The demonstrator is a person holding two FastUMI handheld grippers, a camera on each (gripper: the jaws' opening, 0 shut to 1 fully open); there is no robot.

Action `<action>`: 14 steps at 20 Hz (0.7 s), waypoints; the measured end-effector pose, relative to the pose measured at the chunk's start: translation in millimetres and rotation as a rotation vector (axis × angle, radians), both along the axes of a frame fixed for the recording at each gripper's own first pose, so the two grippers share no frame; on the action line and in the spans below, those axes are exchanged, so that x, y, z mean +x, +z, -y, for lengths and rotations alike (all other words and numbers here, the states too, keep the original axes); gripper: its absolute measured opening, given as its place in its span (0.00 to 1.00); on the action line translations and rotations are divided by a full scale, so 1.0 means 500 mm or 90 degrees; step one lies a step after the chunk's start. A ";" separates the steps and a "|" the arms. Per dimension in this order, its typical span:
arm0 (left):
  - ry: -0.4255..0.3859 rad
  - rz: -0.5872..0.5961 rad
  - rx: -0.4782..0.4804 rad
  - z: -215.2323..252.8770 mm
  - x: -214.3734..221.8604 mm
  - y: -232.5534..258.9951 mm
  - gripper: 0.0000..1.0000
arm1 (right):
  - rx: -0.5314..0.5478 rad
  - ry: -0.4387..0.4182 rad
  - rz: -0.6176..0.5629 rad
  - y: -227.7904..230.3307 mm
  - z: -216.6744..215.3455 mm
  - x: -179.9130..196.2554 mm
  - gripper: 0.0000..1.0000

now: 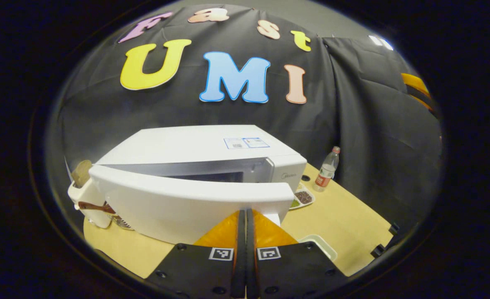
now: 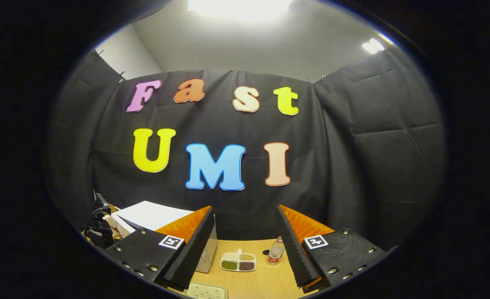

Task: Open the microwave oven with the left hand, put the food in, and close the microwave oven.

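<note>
Touching microwave door (image 1: 186, 199) ajar, left gripper (image 1: 245, 216) fingers together

Left gripper (image 1: 245, 216) has its two fingers pressed flat together, no gap between them at all, and they point straight ahead and level, tips up against the near edge of the microwave door (image 1: 195, 203). Can't really tell if anything's pinched between them. Right gripper (image 2: 245, 232) is spread wide, fingers well apart and angled outward like a V, held up high and tilted a bit upward over the near edge of the table (image 2: 253, 280), nothing between them.
</note>
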State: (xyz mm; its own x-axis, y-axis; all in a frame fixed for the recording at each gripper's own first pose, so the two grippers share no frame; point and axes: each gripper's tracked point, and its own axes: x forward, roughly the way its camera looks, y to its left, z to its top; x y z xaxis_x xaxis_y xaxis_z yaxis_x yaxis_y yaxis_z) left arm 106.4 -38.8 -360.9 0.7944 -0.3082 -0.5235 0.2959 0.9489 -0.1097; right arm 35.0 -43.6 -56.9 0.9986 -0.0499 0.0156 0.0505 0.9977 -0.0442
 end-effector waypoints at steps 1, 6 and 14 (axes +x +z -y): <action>0.007 -0.002 -0.001 0.003 0.009 -0.001 0.07 | 0.000 -0.001 -0.003 -0.003 0.002 0.001 0.90; 0.010 -0.001 0.001 0.041 0.047 -0.006 0.07 | 0.004 0.000 -0.011 -0.016 0.012 0.022 0.90; 0.027 -0.006 0.027 0.046 0.098 -0.021 0.07 | 0.007 0.008 -0.016 -0.035 0.022 0.060 0.89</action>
State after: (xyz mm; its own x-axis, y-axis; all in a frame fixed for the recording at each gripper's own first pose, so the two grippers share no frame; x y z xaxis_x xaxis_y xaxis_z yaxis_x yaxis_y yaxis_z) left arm 155.5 -61.8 -371.5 0.8014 -0.2518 -0.5425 0.2549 0.9644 -0.0709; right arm 65.0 -54.6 -74.5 0.9993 -0.0366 -0.0095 0.0363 0.9988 -0.0338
